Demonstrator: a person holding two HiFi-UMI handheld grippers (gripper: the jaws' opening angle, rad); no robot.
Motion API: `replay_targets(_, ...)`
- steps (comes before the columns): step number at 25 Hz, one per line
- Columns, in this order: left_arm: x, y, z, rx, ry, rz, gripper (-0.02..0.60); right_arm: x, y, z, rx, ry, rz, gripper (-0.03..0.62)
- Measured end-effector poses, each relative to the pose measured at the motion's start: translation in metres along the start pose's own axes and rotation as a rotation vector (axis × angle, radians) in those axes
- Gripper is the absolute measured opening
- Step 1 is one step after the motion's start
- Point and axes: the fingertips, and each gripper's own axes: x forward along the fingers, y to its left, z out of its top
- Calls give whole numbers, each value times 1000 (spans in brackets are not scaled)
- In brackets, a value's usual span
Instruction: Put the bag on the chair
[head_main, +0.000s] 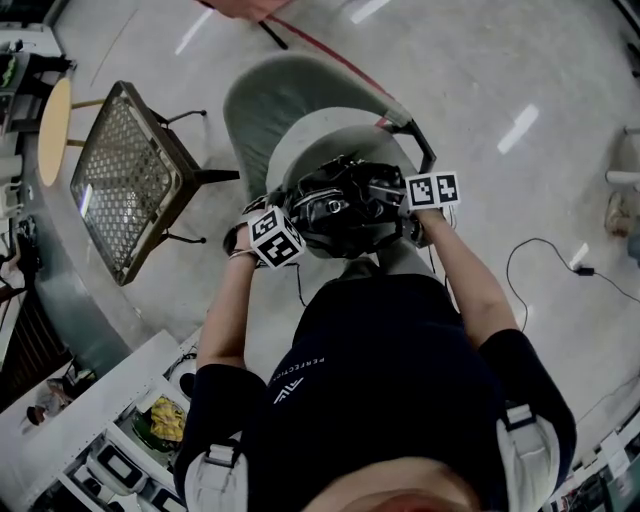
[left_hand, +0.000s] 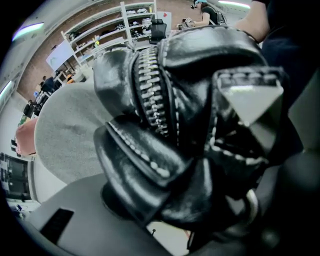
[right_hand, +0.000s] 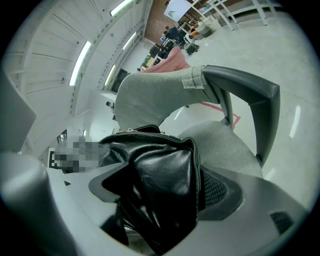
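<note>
A black leather bag (head_main: 340, 205) with a zip lies bunched on the seat of a grey chair (head_main: 300, 130), in front of its curved backrest. My left gripper (head_main: 300, 225) holds the bag's left side. In the left gripper view a fold of the bag (left_hand: 165, 100) sits pinched between the jaws of the left gripper (left_hand: 190, 200), with the chair's back (left_hand: 65, 135) behind. My right gripper (head_main: 402, 207) holds the bag's right side. In the right gripper view the leather of the bag (right_hand: 155, 175) fills the jaws of the right gripper (right_hand: 160, 200), above the seat (right_hand: 225, 145).
The chair's dark armrest (right_hand: 245, 90) rises just right of the bag. A metal mesh seat (head_main: 125, 180) and a round wooden top (head_main: 55, 115) stand to the left. A black cable (head_main: 540, 260) trails over the floor at right. Cluttered benches (head_main: 100, 420) lie at lower left.
</note>
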Motion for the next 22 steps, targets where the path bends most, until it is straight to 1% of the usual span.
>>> replay_targets(3,1,6,-5,-31,21,6,239,2,1,3,6,-6,-13,426)
replay_targets(6,-1,9,-8,-43,33,10,256,0,2,4,20,-23,-24,426)
replay_targets(10,-2,18,-10,-57,38,20,275,-3,4,8,34,-56,-42,426)
replay_targets(14,0,22,-16,-79,40,16,276,-4,5,11,23,-70,-72,427)
replay_targets(17,4,24,-18,-89,37,14,284,-8,4,17,-26,-72,-122,428)
replay_targets(20,5,25,-15,-87,28,12,285,-13,1,23,-89,-48,-186,427)
replay_targets(22,7,27,-8,-79,15,10,287,-18,0,30,-168,-50,-262,426)
